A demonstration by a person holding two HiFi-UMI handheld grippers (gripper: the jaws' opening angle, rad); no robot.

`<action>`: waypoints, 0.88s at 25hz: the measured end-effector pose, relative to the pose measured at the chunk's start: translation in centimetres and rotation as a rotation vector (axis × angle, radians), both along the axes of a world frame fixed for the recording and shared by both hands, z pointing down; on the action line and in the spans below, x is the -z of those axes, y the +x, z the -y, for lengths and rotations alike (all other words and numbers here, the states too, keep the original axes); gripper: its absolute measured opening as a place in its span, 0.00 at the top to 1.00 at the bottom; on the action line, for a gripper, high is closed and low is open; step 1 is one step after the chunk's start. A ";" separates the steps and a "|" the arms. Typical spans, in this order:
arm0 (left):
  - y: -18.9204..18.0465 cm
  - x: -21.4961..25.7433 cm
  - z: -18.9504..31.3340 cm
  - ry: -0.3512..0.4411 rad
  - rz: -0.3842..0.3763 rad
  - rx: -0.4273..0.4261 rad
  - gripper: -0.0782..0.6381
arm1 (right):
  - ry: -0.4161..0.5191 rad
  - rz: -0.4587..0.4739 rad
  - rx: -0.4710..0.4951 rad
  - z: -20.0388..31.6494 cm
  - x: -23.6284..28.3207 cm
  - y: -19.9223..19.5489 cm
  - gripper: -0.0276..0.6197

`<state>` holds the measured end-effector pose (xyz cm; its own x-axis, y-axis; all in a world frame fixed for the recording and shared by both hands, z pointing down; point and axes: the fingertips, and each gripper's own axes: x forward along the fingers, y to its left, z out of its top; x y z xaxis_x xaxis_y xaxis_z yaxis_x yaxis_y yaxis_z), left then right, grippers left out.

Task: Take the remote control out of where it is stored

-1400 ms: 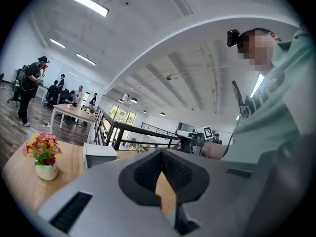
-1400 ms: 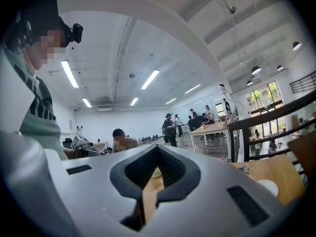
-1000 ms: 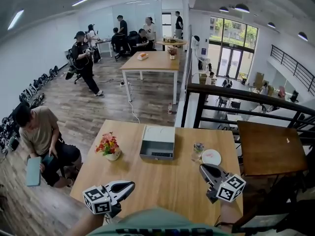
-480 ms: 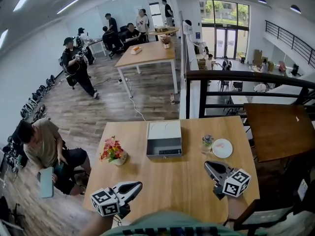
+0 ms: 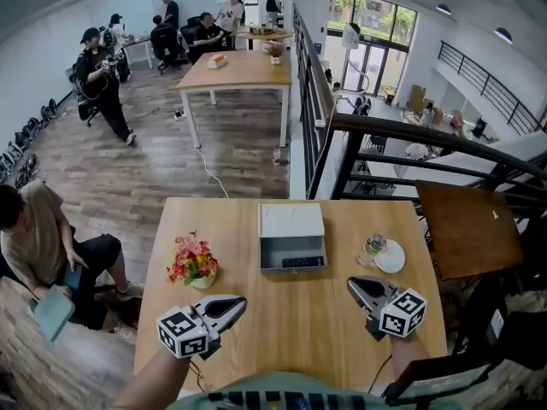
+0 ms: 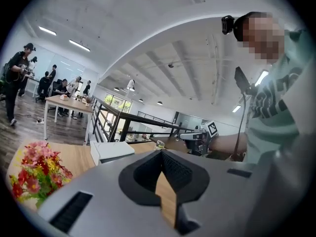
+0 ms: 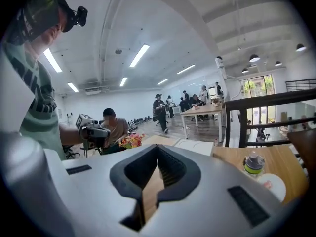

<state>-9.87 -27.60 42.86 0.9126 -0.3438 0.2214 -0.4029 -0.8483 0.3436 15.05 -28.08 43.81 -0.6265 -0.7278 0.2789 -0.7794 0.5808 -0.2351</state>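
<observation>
An open grey box [image 5: 292,239] sits mid-table with its lid laid back. Inside, along its front wall, lies the dark remote control [image 5: 303,262]. My left gripper [image 5: 236,303] hovers over the near left of the table, shut and empty, pointing right toward the box. My right gripper [image 5: 352,284] is shut and empty near the table's right front, just short of the box's right corner. In the left gripper view the left gripper [image 6: 161,154] faces the box [image 6: 111,151]. The right gripper view has the right gripper [image 7: 158,149] pointing at the box [image 7: 195,146].
A pot of red and pink flowers [image 5: 191,261] stands left of the box. A small bottle [image 5: 371,248] and a white plate [image 5: 391,257] are to its right. A black railing [image 5: 402,139] runs behind the wooden table [image 5: 291,331]. A seated person [image 5: 38,237] is at the left.
The head view has swung and tipped further down onto the table. Both grippers have sunk lower over the table's near part, and both stay shut.
</observation>
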 end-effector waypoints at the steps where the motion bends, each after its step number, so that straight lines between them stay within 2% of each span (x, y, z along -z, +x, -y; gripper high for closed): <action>1: -0.1 -0.5 0.9 0.008 0.000 -0.003 0.88 | 0.000 -0.013 0.015 0.9 -0.3 -0.6 0.95; 9: 2.1 -4.6 6.2 0.012 0.033 0.022 0.88 | -0.046 -0.186 0.214 8.2 -4.6 -3.0 0.95; 14: 4.5 -8.1 9.2 -0.035 0.035 0.048 0.88 | -0.129 -0.290 0.329 11.9 -10.2 -3.2 0.95; 18: 6.1 -10.7 11.1 -0.057 0.068 0.030 0.88 | -0.189 -0.344 0.434 13.7 -13.9 -4.3 0.85; 22: 7.3 -12.2 12.1 -0.057 0.107 -0.007 0.88 | -0.235 -0.419 0.549 14.0 -16.7 -5.6 0.80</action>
